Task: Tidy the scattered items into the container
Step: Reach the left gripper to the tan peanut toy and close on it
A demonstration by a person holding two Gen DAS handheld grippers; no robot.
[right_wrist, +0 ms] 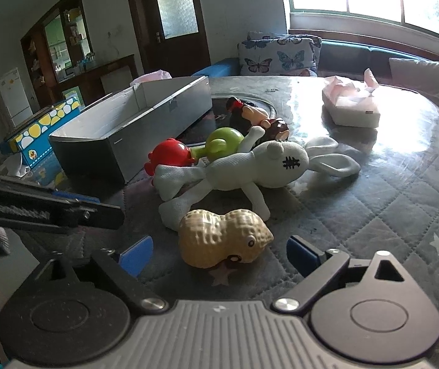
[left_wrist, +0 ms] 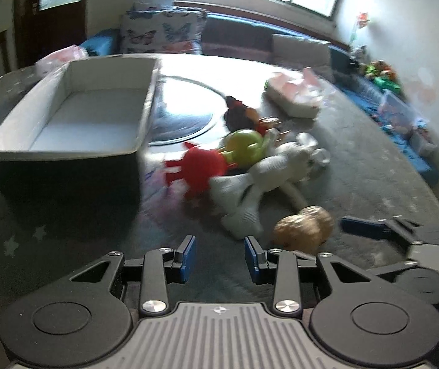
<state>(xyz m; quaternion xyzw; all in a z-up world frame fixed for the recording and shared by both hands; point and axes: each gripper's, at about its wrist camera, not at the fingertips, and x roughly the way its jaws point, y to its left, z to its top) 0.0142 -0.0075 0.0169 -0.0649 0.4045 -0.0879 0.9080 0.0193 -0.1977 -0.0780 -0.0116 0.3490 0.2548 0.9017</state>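
A long white-lined box [left_wrist: 75, 117] [right_wrist: 133, 113] stands open on the quilted table. Beside it lie scattered toys: a peanut-shaped toy [right_wrist: 224, 238] [left_wrist: 304, 226], a pale plush rabbit [right_wrist: 250, 169] [left_wrist: 259, 178], a red toy [right_wrist: 170, 153] [left_wrist: 199, 169], a green toy [right_wrist: 222, 143] [left_wrist: 245, 147] and dark figures [right_wrist: 256, 117] [left_wrist: 241, 113]. My right gripper [right_wrist: 219, 253] is open, its blue pads either side of the peanut toy without touching it. My left gripper [left_wrist: 219, 256] is open over bare quilt, short of the rabbit. The right gripper's finger [left_wrist: 370, 226] shows beside the peanut.
A tissue pack [right_wrist: 351, 104] [left_wrist: 296, 92] lies at the far side of the table. A blue and yellow carton [right_wrist: 39, 141] stands left of the box. Butterfly cushions [right_wrist: 278, 55] and a sofa sit behind the table under the window.
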